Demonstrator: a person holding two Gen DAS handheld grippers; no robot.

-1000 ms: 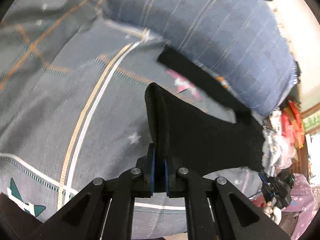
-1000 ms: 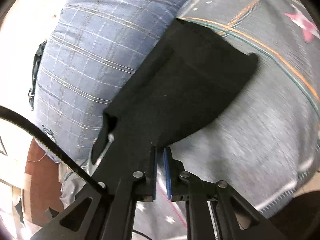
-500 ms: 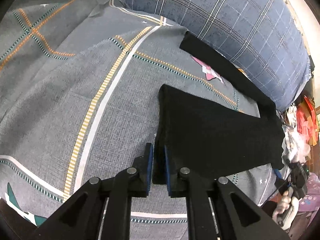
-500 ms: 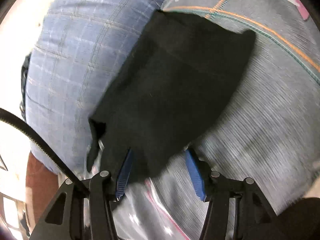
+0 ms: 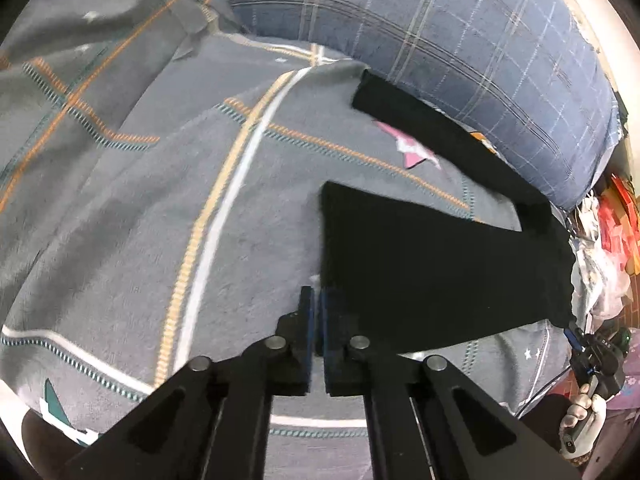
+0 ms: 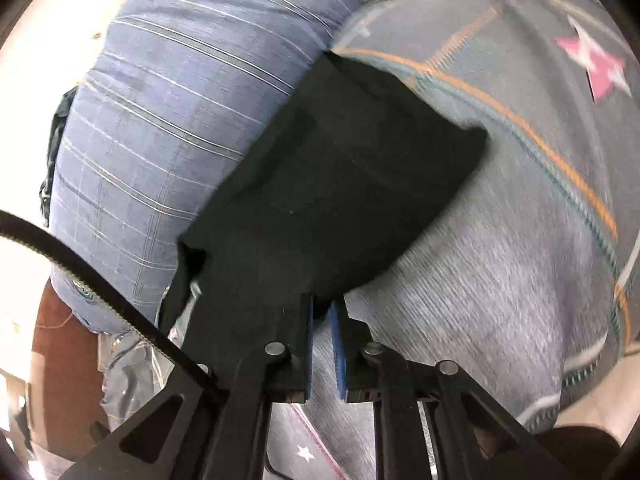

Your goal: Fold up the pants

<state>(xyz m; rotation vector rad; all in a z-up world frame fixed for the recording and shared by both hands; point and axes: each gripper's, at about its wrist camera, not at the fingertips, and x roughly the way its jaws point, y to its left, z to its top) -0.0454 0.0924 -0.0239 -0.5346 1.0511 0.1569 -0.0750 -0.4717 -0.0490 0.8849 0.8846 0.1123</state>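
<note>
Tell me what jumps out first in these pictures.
The black pants lie spread on the grey patterned bedspread, legs splayed apart. Behind them bulges a blue checked pillow, against which one pant leg rests. A pink star on the bedspread shows between the legs.

A grey bedspread with orange and white stripes covers the bed. A blue plaid pillow lies along its far edge. A pink star is printed near the pillow.

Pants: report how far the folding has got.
Done: pants laid flat on the bedspread, legs splayed. In hand: left gripper pinches a leg hem; right gripper has just closed on the waist end. Left: every fold.
</note>
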